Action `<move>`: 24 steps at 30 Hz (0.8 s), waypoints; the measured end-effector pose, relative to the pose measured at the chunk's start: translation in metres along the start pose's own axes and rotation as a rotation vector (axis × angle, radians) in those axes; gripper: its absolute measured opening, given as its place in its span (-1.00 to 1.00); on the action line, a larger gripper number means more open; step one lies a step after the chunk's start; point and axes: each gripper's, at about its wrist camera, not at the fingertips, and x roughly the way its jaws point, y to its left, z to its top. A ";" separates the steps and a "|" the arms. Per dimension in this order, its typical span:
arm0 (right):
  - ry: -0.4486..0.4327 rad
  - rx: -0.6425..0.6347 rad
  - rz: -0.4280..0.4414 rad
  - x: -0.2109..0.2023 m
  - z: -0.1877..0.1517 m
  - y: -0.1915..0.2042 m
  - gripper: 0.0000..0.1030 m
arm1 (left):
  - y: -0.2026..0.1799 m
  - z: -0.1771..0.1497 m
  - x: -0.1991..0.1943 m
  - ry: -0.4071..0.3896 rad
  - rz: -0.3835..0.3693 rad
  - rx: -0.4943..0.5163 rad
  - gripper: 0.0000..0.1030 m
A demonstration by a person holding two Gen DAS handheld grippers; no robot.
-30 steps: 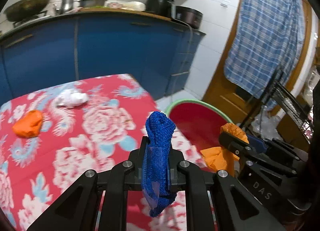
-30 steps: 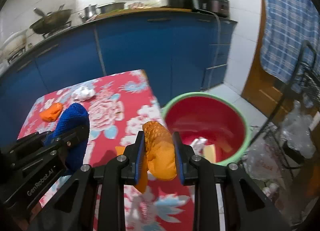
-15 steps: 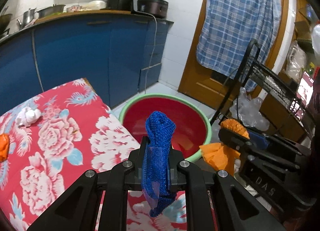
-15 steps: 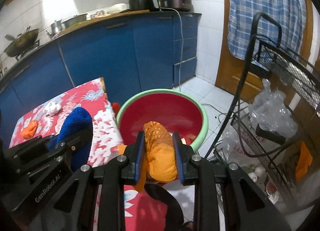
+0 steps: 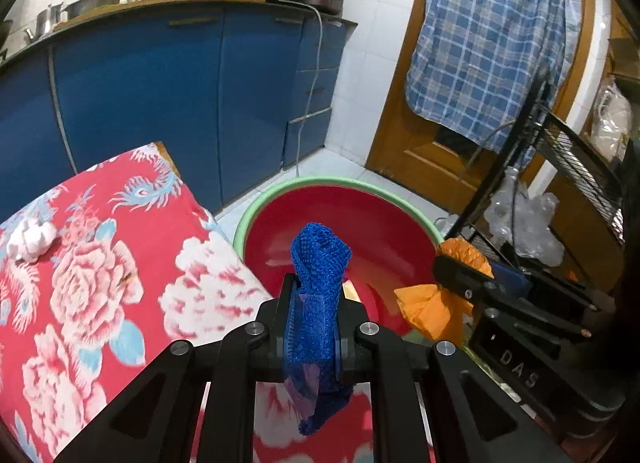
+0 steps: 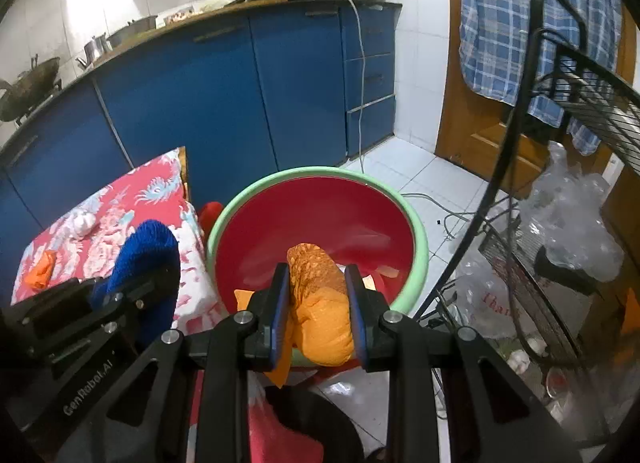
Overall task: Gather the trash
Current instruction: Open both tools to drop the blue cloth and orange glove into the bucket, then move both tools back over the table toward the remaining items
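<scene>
My left gripper is shut on a wad of blue mesh and hangs at the near rim of a red tub with a green rim, beside the table's edge. My right gripper is shut on a crumpled orange wad and hangs over the near part of the same tub. A few scraps lie on the tub's floor. In the left wrist view the right gripper shows at the right with the orange wad. The blue mesh shows at the left in the right wrist view.
A table with a red floral cloth stands left of the tub, with a white crumpled scrap and an orange scrap on it. Blue cabinets run behind. A black wire rack with plastic bags stands right of the tub.
Both grippers have swung right, from over the table to the tub, and sunk a little. The blue mesh and the orange wad stay gripped.
</scene>
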 end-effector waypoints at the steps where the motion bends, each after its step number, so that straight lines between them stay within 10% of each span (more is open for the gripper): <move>1: 0.003 -0.001 -0.001 0.004 0.001 0.000 -0.41 | 0.001 0.002 0.005 0.005 -0.001 0.000 -0.72; 7: 0.023 -0.012 -0.017 0.035 0.012 -0.004 -0.38 | 0.005 0.013 0.041 0.050 0.018 -0.007 -0.51; 10: 0.021 -0.034 -0.063 0.046 0.016 -0.004 -0.19 | 0.006 0.017 0.053 0.058 0.048 -0.005 0.18; 24: 0.073 0.050 -0.060 0.061 0.013 -0.030 -0.06 | 0.010 0.015 0.066 0.086 0.050 -0.023 0.22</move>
